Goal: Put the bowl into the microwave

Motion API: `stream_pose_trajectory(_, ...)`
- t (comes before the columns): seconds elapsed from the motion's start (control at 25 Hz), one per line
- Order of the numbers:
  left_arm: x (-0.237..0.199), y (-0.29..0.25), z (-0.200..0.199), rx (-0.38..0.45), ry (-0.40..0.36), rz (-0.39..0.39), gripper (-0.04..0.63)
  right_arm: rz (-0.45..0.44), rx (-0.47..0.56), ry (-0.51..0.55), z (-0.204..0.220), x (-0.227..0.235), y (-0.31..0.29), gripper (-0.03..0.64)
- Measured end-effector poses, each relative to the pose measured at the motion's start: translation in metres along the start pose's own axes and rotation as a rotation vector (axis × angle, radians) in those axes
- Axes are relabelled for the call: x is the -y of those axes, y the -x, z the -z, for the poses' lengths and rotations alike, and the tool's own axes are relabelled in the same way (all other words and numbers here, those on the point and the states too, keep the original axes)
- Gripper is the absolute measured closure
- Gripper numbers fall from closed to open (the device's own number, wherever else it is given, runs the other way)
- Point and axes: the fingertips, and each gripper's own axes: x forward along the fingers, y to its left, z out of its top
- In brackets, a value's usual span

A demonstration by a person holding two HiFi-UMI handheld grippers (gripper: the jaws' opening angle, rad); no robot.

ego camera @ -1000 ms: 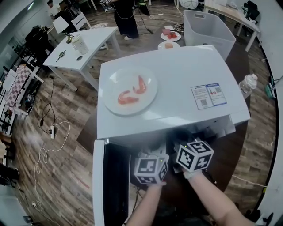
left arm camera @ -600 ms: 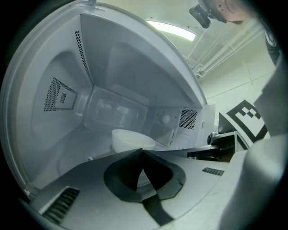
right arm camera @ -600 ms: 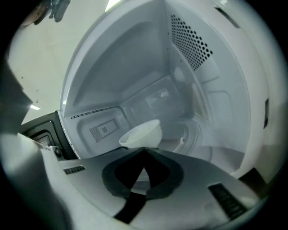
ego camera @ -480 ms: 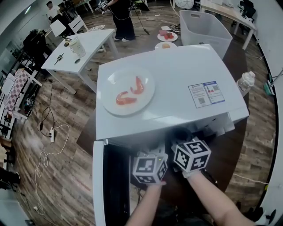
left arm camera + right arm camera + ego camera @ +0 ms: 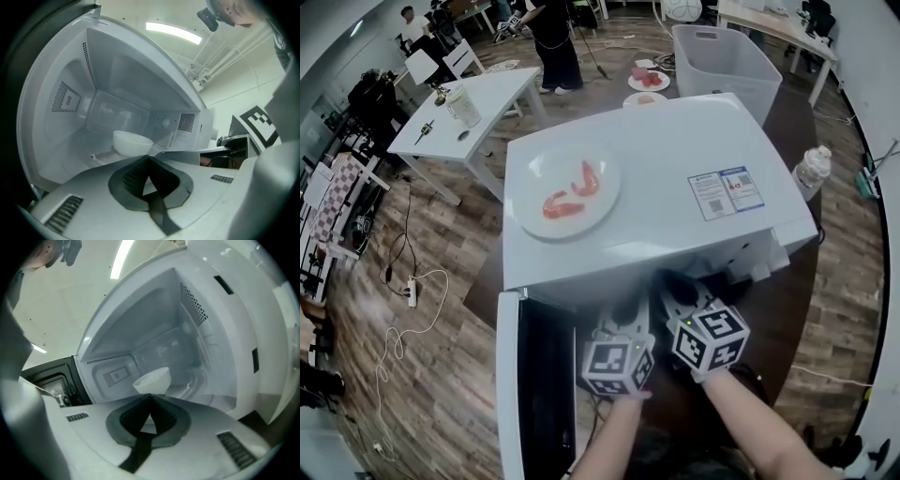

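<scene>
Sitting in the microwave point(image 5: 656, 187), the bowl point(image 5: 132, 143) could tip if the shut, empty left claw point(image 5: 149, 159) or right claw point(image 5: 150, 397) pokes it.

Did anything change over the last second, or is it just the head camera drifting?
The left gripper and right gripper, both shut and empty, seem to have drawn back slightly from the opening of the microwave, where the bowl sits inside. The rest looks like head movement. Unchanged: the plate of shrimp on top, the door open.
</scene>
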Motion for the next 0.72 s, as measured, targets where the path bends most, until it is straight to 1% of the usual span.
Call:
stream_pose_trajectory(0.12, 0.005, 0.007, 0.001, 0.010, 0.004, 0.001, 0.592, -0.011, -0.006, 0.029, 0.003, -0.006, 0.007, 0.612)
stream_pose_trajectory(0.24, 0.005, 0.011, 0.000, 0.025, 0.014, -0.012, 0.592, 0.003, -0.009, 0.061, 0.005, -0.008, 0.008, 0.612)
stream_pose_trajectory(0.48, -0.010, 0.005, -0.015, 0.063, 0.040, -0.065, 0.592, 0.027, 0.002, 0.073, -0.012, -0.007, -0.009, 0.612)
stream_pose_trajectory(0.6, -0.015, 0.005, -0.014, 0.060, 0.044, -0.080, 0.592, 0.029, -0.012, 0.068, -0.010, -0.006, -0.017, 0.612)
stream_pose_trajectory(0.72, -0.016, 0.005, -0.012, 0.057, 0.045, -0.079, 0.592, 0.031, -0.010, 0.061, -0.012, -0.004, -0.021, 0.612)
